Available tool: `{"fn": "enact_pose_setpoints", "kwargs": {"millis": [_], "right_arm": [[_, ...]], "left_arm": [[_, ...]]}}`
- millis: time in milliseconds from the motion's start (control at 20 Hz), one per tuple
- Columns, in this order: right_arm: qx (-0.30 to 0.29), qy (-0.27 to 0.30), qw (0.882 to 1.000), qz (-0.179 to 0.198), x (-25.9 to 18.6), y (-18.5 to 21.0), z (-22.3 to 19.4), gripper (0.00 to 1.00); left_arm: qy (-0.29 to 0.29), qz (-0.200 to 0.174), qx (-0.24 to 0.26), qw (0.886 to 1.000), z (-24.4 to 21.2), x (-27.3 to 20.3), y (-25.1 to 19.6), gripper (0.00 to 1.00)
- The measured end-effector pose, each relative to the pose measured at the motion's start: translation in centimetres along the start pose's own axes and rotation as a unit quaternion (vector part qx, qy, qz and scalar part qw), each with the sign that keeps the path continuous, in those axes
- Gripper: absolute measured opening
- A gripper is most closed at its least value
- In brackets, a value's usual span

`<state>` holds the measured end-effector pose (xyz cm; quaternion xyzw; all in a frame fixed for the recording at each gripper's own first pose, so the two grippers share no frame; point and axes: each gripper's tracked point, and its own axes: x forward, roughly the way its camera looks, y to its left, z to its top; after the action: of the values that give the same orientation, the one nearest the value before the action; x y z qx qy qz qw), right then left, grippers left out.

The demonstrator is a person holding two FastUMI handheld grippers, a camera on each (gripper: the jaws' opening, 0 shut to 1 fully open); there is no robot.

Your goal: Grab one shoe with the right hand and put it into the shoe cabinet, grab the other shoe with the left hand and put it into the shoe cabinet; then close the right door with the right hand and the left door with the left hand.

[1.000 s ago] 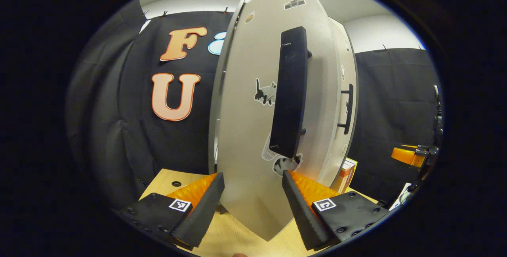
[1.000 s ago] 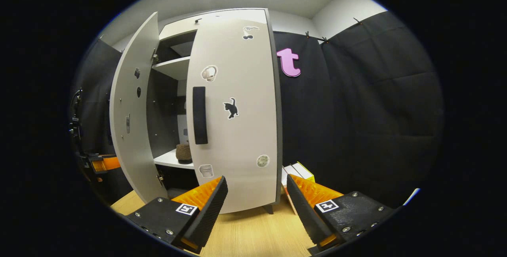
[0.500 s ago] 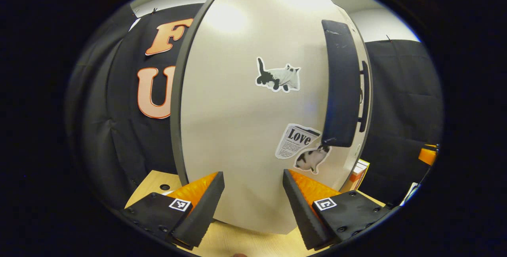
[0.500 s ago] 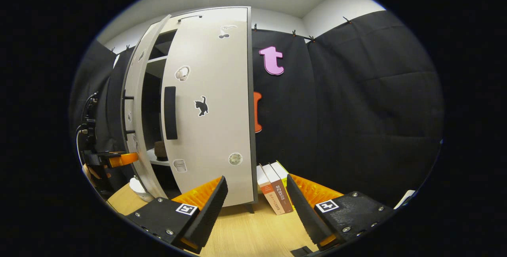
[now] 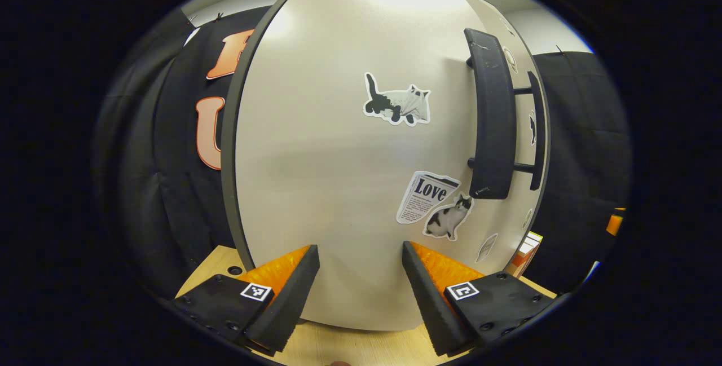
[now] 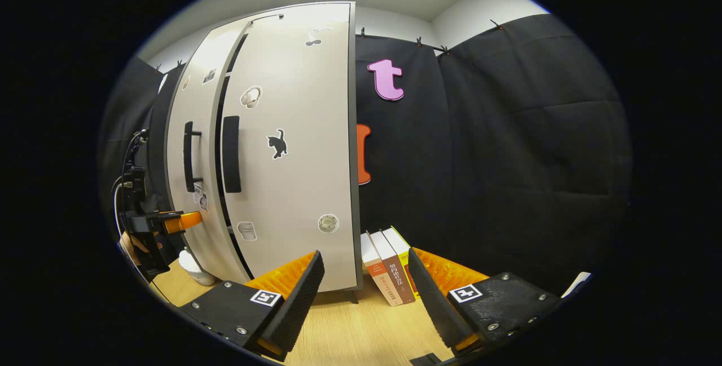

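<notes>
— So, what stands around the shoe cabinet (image 6: pixel 282 146)?

— Three books (image 6: pixel 389 267) lean on the wooden table (image 6: pixel 350 332) just right of it, against the black cloth wall. At its left foot sits a small white object (image 6: pixel 194 267); I cannot tell what it is.

— And where are the doors relative to the jaws?

— In the left gripper view the left door (image 5: pixel 338 185) rises straight ahead of the left gripper (image 5: pixel 361 292), whose jaws are apart with nothing between them; whether the tips touch the door I cannot tell. The right gripper (image 6: pixel 366 298) also has its jaws spread and empty, well back from the right door (image 6: pixel 293 146).

— What differs between views?

— The left gripper view brings the cat stickers (image 5: pixel 397 105) and the black handle (image 5: pixel 491 123) up close. The right gripper view takes in both doors, nearly flush, with a thin dark gap between them, plus the left gripper and the hand (image 6: pixel 135 245) holding it at the left door's edge.
</notes>
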<state>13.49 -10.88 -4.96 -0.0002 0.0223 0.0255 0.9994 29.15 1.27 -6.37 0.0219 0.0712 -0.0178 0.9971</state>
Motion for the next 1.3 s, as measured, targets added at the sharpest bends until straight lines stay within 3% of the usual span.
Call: {"fn": "enact_pose_setpoints", "kwargs": {"millis": [250,500,550,900,1300], "right_arm": [[0.001,0.007,1.000,0.010,1.8,0.4,1.3,0.93],[-0.011,-0.013,0.999,0.033,1.8,1.5,4.8,0.93],[-0.014,-0.016,0.999,0.037,1.8,1.9,5.6,0.93],[-0.012,-0.053,0.996,0.075,-1.3,5.1,12.3,0.93],[-0.020,-0.101,0.990,0.101,-6.2,8.4,18.9,0.93]], "left_arm": [[0.005,0.031,-0.003,1.000,0.1,-0.8,0.3,0.98],[-0.004,0.059,-0.010,0.998,2.9,-7.0,1.8,0.99],[-0.010,0.066,-0.013,0.998,4.2,-8.8,2.5,0.95],[-0.059,0.111,-0.049,0.991,13.1,-19.9,9.0,0.97],[-0.120,0.177,-0.009,0.977,20.6,-28.2,18.0,0.96]]}}
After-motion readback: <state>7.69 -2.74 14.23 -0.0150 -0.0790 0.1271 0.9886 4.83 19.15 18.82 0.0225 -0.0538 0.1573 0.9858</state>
